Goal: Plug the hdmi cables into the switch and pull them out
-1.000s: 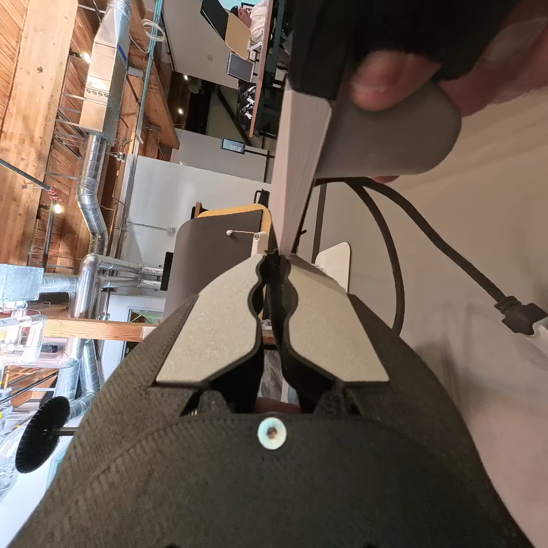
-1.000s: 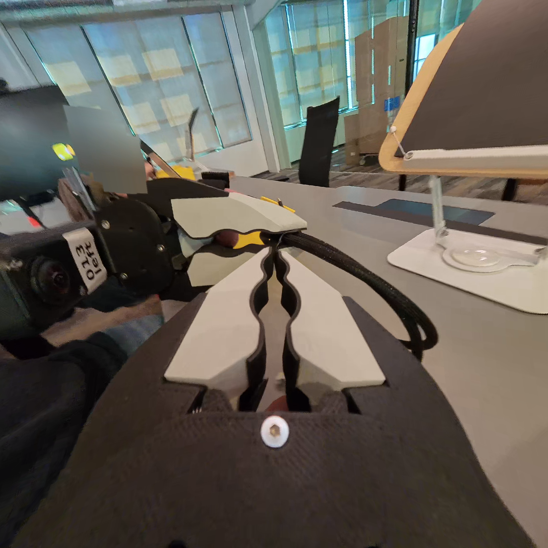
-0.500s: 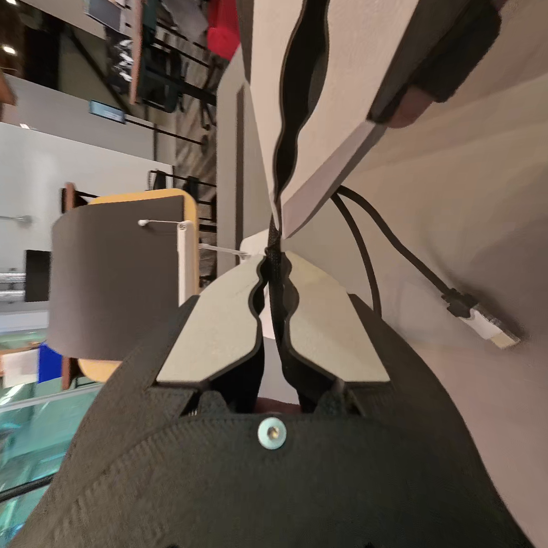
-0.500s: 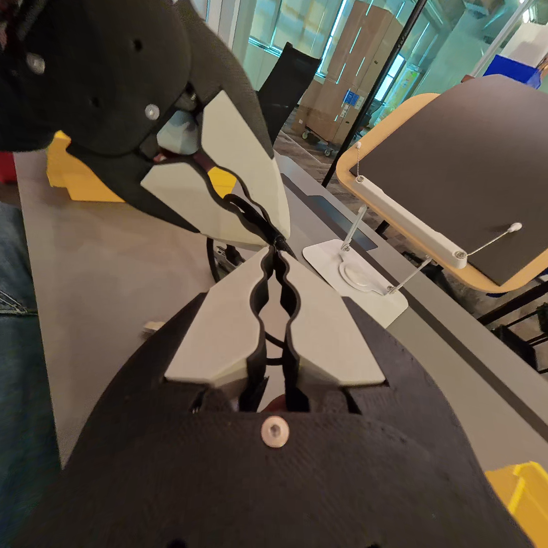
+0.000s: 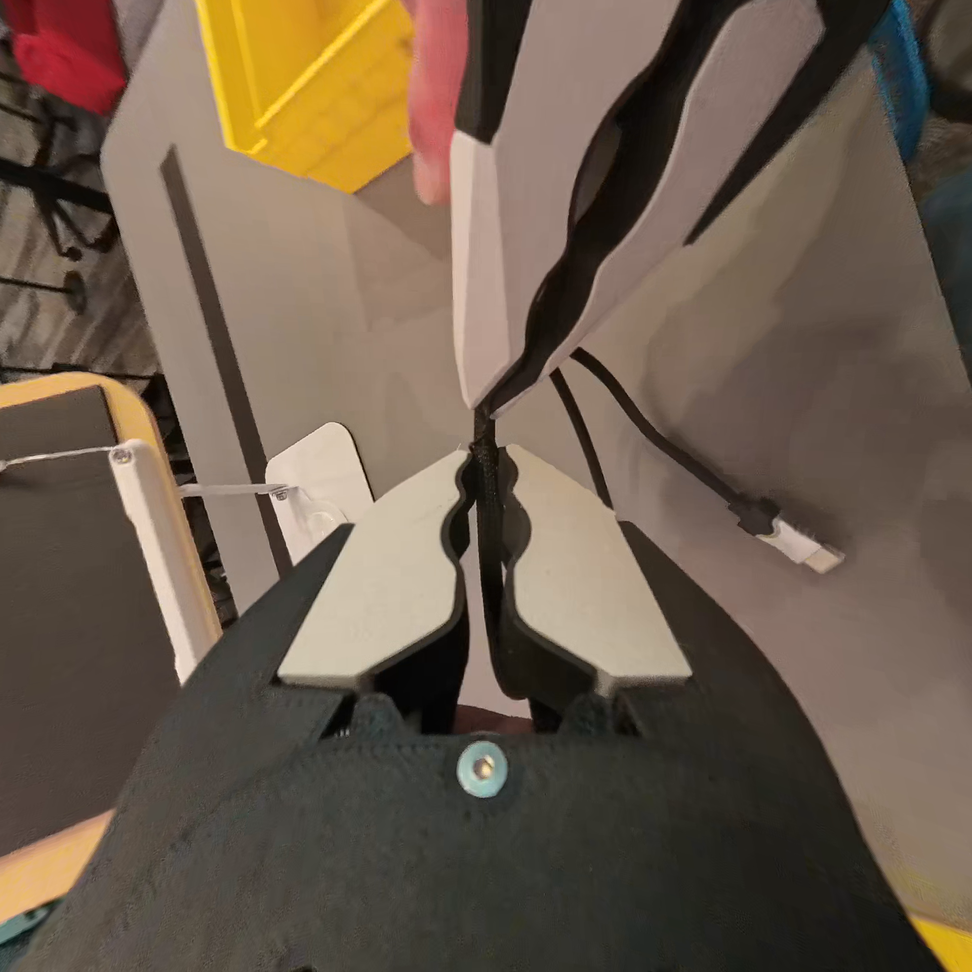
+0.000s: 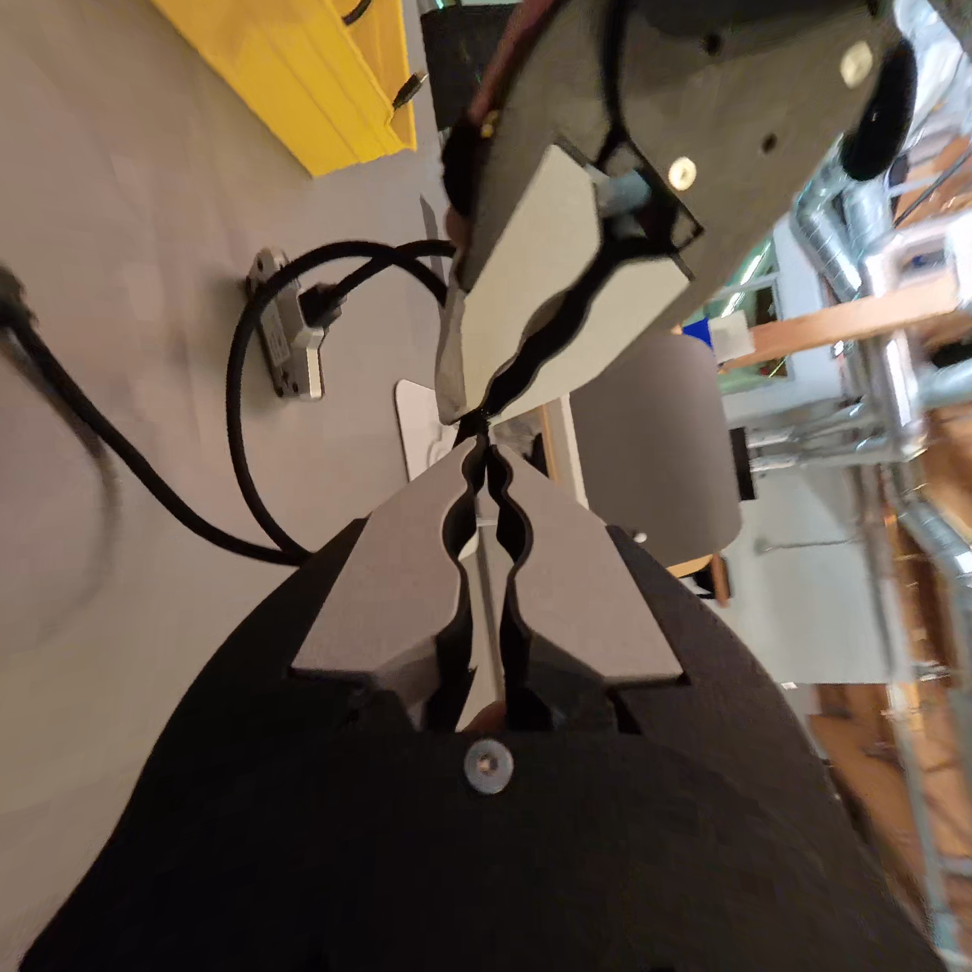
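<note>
My left gripper [image 5: 485, 455] is shut on a black braided HDMI cable [image 5: 492, 578] that runs between its fingers. My right gripper [image 5: 486, 407] comes in from above, tip to tip with it, shut on the same cable. The cable's free silver-tipped plug [image 5: 789, 539] lies on the grey table [image 5: 315, 315] to the right. In the right wrist view my right gripper [image 6: 481, 447] meets the left gripper [image 6: 473, 415] above the table. The small silver switch [image 6: 284, 342] lies at the left with a black plug [image 6: 321, 302] in it.
A yellow bin [image 5: 315, 89] stands at the table's far end and also shows in the right wrist view [image 6: 315, 79]. A white stand base [image 5: 321, 468] carries a black board [image 5: 52, 578]. Black cable loops [image 6: 236, 421] lie around the switch.
Both grippers have swung round and now look down at the table. They stay shut tip to tip on the cable. The switch has come into the right wrist view.
</note>
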`<action>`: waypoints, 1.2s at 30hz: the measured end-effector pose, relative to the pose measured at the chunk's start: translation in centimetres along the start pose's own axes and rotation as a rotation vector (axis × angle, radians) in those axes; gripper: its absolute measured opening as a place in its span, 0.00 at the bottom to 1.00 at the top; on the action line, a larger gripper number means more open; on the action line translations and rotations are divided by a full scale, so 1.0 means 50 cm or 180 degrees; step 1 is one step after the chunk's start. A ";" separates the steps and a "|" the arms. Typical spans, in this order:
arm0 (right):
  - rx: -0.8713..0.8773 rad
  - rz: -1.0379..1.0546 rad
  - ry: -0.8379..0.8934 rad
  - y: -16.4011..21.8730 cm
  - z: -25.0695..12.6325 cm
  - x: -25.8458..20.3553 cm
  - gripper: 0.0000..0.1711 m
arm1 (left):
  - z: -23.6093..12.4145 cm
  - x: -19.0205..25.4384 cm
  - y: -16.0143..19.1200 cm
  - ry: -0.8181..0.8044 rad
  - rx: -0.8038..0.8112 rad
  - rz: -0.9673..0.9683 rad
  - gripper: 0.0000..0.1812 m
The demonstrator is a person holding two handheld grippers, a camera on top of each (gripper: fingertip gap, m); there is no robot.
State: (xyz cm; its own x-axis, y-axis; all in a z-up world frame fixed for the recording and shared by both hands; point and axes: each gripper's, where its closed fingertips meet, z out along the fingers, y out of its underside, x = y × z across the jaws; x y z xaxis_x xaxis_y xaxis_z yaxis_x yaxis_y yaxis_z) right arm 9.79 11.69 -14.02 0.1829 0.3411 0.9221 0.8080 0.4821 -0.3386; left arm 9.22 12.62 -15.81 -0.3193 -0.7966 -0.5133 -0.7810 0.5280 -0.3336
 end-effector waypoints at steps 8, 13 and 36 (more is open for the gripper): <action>0.0023 -0.0567 0.0139 -0.015 0.006 -0.013 0.00 | 0.002 0.026 0.014 0.0741 -0.0101 0.0168 0.04; 0.0166 0.0230 -0.0026 -0.001 0.007 -0.012 0.00 | 0.013 0.016 0.009 0.0743 0.0082 0.0043 0.04; 0.0257 0.1559 -0.0310 0.017 0.019 -0.004 0.00 | -0.092 -0.047 0.037 -0.2077 0.0045 0.0135 0.12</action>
State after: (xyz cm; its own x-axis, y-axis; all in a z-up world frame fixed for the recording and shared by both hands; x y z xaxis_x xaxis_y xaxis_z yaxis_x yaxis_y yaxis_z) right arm 9.90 12.78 -14.67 0.4734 0.6146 0.6310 0.5938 0.3064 -0.7440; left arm 6.06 14.13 -11.61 0.0453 -0.4350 -0.8993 -0.7663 0.5624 -0.3106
